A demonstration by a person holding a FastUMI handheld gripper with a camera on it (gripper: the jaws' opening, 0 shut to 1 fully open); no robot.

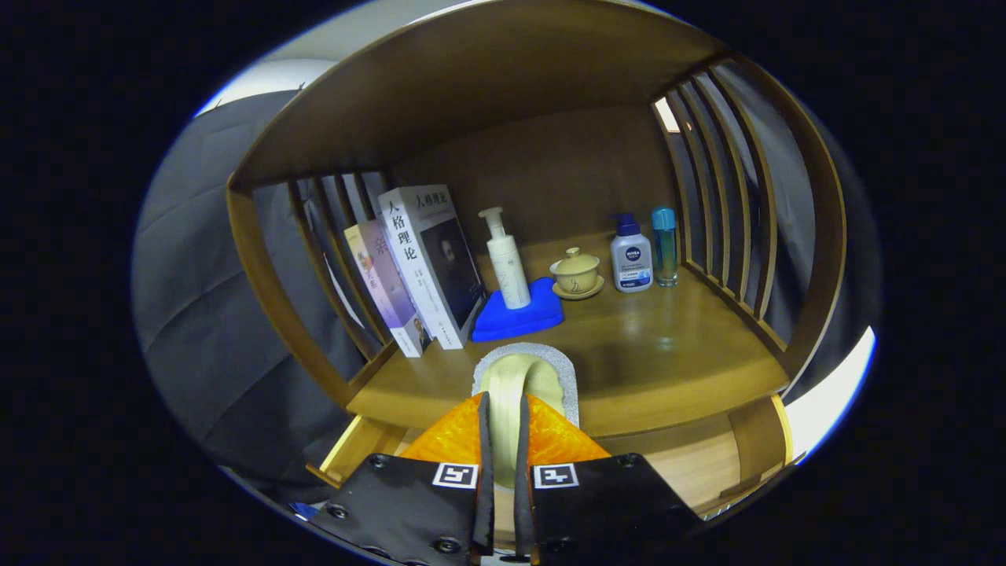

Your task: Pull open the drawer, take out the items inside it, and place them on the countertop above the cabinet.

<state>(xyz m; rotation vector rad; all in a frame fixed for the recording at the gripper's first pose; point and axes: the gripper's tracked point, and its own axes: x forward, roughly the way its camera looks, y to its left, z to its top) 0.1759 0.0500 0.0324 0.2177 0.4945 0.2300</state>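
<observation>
A pale flat item point(519, 385) with a grey rim (a sponge or scrubbing pad, by the look of it; exact kind cannot be told) is held in the gripper point(503, 440), both fingers closed to a narrow gap and pressing on its near end. Its long axis runs straight ahead from the fingers, near to far, and its far end is seen over the near edge of the countertop point(668, 354); whether it touches the wood cannot be told. The open drawer point(692, 464) is seen just below, near the fingers. Farther back on the countertop are stood books point(416, 267) at the left, a pump bottle point(507, 263) on a blue pad point(523, 314), a lidded cup point(576, 273), and two small bottles point(646, 251) at the right. Bare wood lies directly ahead, so a short forward set-down and release is judged likely.
</observation>
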